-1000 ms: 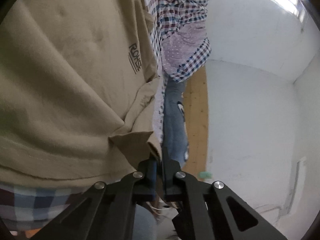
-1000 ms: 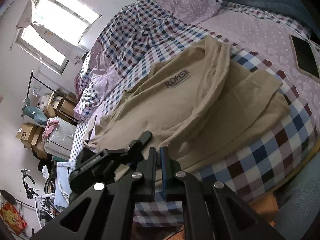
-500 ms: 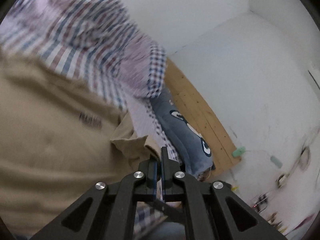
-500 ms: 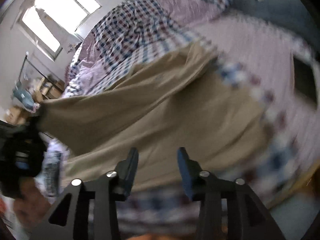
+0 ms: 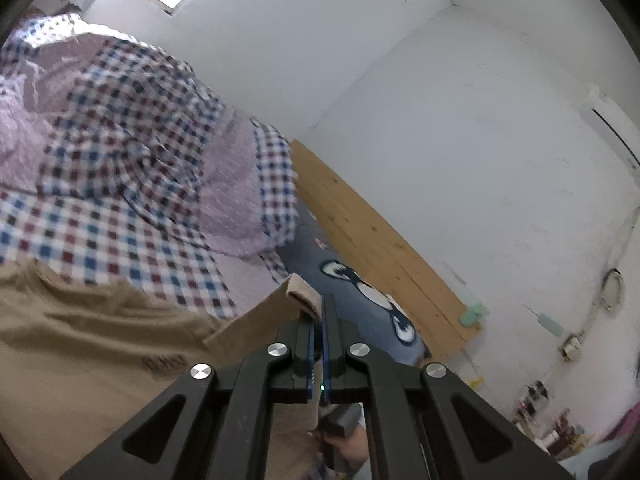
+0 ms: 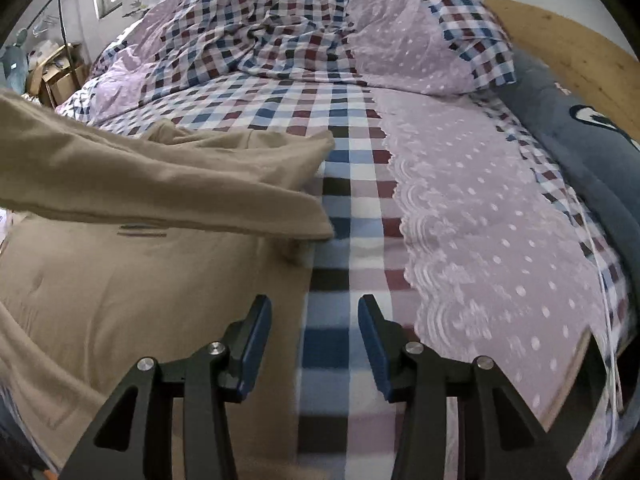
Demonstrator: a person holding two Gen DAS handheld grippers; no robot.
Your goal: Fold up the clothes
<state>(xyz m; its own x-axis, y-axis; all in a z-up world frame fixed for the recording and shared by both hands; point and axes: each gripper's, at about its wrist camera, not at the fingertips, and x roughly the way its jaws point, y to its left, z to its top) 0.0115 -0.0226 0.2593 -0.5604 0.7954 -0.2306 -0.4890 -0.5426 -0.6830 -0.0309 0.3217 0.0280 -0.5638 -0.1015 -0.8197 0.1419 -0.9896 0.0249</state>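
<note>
Left gripper: my left gripper (image 5: pixel 319 312) had its two black fingers pressed together on a corner of the tan cotton T-shirt (image 5: pixel 92 360); a small flap of the cloth stood up just above the fingertips.

Right gripper: my right gripper (image 6: pixel 314 320) held nothing; its blue-padded fingers (image 6: pixel 256 332) stood wide apart over the bed, straddling the shirt's right edge and the bare sheet.

Shirt: in the right wrist view I saw the tan cotton T-shirt (image 6: pixel 120 300) spread on the left part of the bed, with one layer (image 6: pixel 160 188) lifted and doubled across the body. That raised fold ran from the far left edge to a point near the middle of the sheet. Dark printed lettering (image 6: pixel 140 230) showed just under the fold, too blurred for me to read.

Bedding: the blue, maroon and white checked sheet (image 6: pixel 344 184) lay under the shirt, next to a lilac dotted panel with a scalloped lace edge (image 6: pixel 480 220). A crumpled checked duvet (image 6: pixel 260 28) was heaped at the far end.

Surroundings: a grey-blue plush pillow with a cartoon face (image 5: pixel 360 300) lay against the pale wooden headboard (image 5: pixel 380 248), below a white wall (image 5: pixel 460 120).

Person: I could make out part of a hand (image 5: pixel 352 440) below the left gripper, blurred.
</note>
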